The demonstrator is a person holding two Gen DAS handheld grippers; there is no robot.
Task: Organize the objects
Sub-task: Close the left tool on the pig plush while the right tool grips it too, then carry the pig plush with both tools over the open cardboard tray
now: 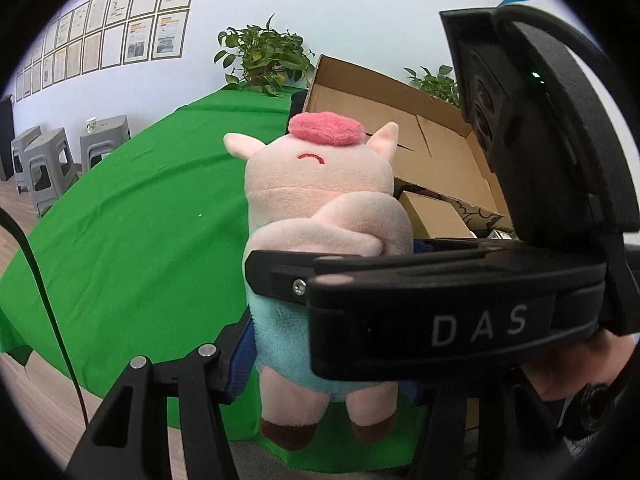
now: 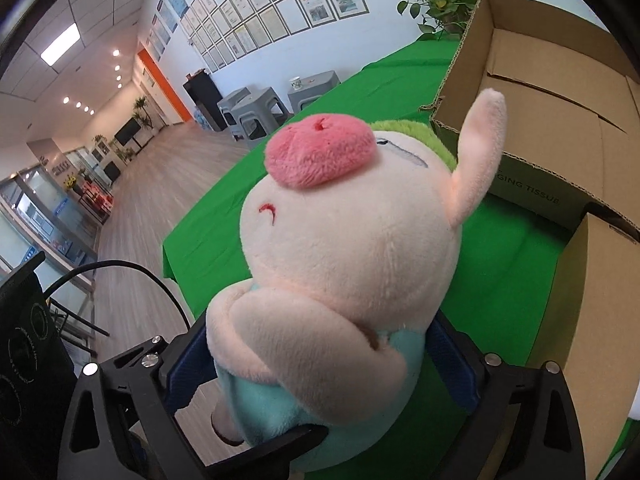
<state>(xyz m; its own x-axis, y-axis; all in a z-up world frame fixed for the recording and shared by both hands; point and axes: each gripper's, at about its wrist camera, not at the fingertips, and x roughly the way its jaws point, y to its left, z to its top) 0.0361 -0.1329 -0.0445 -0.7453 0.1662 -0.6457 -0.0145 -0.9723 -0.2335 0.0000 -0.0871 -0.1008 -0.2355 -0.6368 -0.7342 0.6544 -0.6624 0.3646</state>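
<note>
A plush pig (image 1: 320, 200) with a pink snout, pink body and teal trousers hangs upright over the near edge of the green-covered table (image 1: 140, 220). My left gripper (image 1: 328, 372) is shut on its teal lower body, with the blue pads (image 1: 242, 356) pressed against it. The right gripper's black body (image 1: 480, 320) crosses in front at the pig's waist. In the right wrist view the pig (image 2: 352, 260) fills the space inside my right gripper (image 2: 320, 360). Its jaws stand wide on either side of the belly, and a thin gap shows at the right pad (image 2: 456, 364).
An open cardboard box (image 1: 360, 92) stands on the table behind the pig, with a smaller brown carton (image 1: 432, 212) inside. A second cardboard box (image 2: 592, 320) stands close on the right. Something green and furry (image 2: 404, 128) lies behind the pig's head. Potted plants (image 1: 264, 56) and grey stools (image 1: 48, 160) stand farther off.
</note>
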